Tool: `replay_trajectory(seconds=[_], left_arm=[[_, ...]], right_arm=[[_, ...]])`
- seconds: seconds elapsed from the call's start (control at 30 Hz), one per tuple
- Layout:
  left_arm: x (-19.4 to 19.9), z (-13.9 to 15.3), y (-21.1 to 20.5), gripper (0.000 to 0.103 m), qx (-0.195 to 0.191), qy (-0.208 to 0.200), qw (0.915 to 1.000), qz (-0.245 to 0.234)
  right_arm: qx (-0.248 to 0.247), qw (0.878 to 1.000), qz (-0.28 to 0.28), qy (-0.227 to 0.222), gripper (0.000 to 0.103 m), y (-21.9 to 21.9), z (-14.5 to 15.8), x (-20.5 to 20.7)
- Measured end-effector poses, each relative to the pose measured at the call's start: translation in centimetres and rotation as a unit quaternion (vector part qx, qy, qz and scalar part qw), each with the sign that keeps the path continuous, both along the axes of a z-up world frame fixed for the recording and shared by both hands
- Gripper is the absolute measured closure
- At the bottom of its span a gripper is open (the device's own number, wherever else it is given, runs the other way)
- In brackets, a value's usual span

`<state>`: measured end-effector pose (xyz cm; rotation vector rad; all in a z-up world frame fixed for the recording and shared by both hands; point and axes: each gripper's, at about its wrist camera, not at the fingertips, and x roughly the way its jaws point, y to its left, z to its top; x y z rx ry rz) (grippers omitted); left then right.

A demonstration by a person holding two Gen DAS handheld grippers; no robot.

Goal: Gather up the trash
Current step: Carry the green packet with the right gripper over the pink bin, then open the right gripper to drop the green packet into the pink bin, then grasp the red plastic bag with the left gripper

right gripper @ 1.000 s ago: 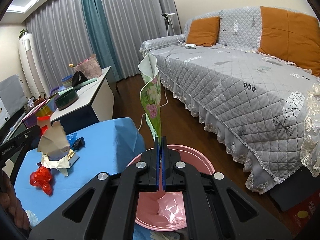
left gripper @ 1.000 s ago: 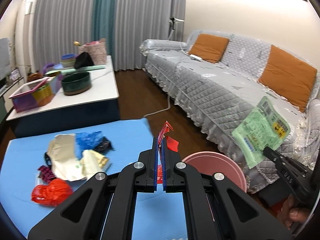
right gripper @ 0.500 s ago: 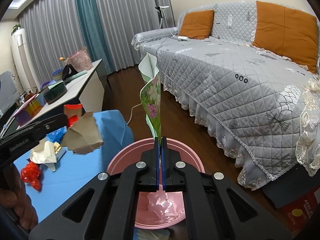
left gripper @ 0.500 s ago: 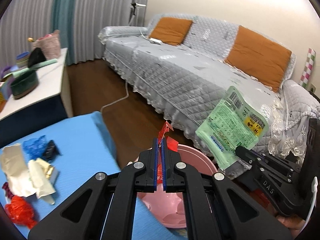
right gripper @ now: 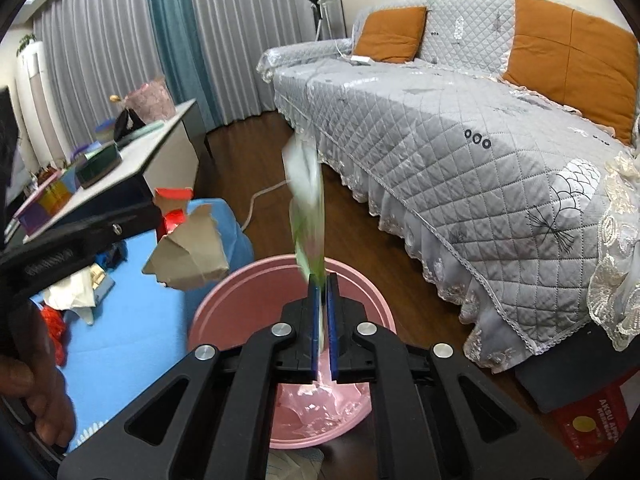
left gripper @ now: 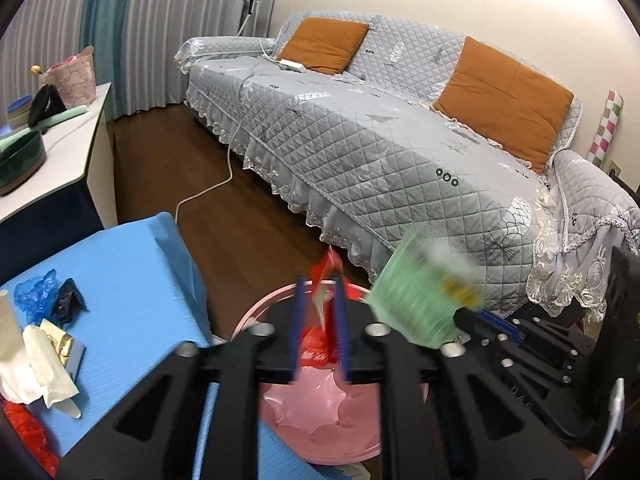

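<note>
A pink trash bin with a pink liner stands at the blue table's right edge, also in the right wrist view. My left gripper is over the bin with its jaws parted, and a red and tan wrapper is blurred between them. In the right wrist view that wrapper hangs off the left gripper's tip. My right gripper is over the bin, jaws a little apart, with a blurred green packet between them. The packet also shows in the left wrist view.
More trash lies on the blue table: a blue bag, white paper, a red bag. A grey sofa with orange cushions is behind the bin. A white side table holds bowls. A cable lies on the floor.
Both grippers moved over the bin. The left jaws opened and the red wrapper is slipping. The right jaws parted slightly and the green packet blurs downward.
</note>
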<state>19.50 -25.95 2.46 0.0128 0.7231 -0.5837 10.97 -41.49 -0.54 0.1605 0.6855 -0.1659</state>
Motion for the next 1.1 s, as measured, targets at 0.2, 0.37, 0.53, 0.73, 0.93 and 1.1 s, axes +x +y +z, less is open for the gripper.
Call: replay_trajectory(seconds=[0.2, 0.37, 0.53, 0.73, 0.93, 1.1], left_arm=[[-0.9, 1.3, 2.1, 0.07, -0.006, -0.009, 0.9999, 0.011], [-2.1, 2.9, 4.6, 0.067, -0.013, -0.02, 0.9994, 0.026], [-3.7, 4.4, 8.1, 0.06, -0.011, -0.038, 0.998, 0.049], [-5.5, 6.0, 14.2, 0.057, -0.01, -0.057, 0.9937, 0.096], [-6.6, 6.3, 20.1, 0.057, 0.002, -0.071, 0.987, 0.144], [-7.2, 4.7, 25.0, 0.057, -0.001, -0.069, 0.9771, 0.201]], right_arm=[[-0.01, 1.0, -0.008, -0.007, 0.04, 0.7, 0.8, -0.3], [-0.012, 1.0, -0.001, -0.007, 0.005, 2.2, 1.4, -0.6], [-0.017, 1.0, 0.004, -0.007, 0.005, 4.3, 2.1, -0.7], [-0.029, 0.999, 0.036, -0.019, 0.005, 8.1, 3.5, -1.3], [-0.043, 0.996, 0.067, -0.047, 0.009, 11.5, 5.1, -2.9], [-0.04, 0.995, 0.077, -0.053, 0.027, 14.0, 6.0, -3.5]])
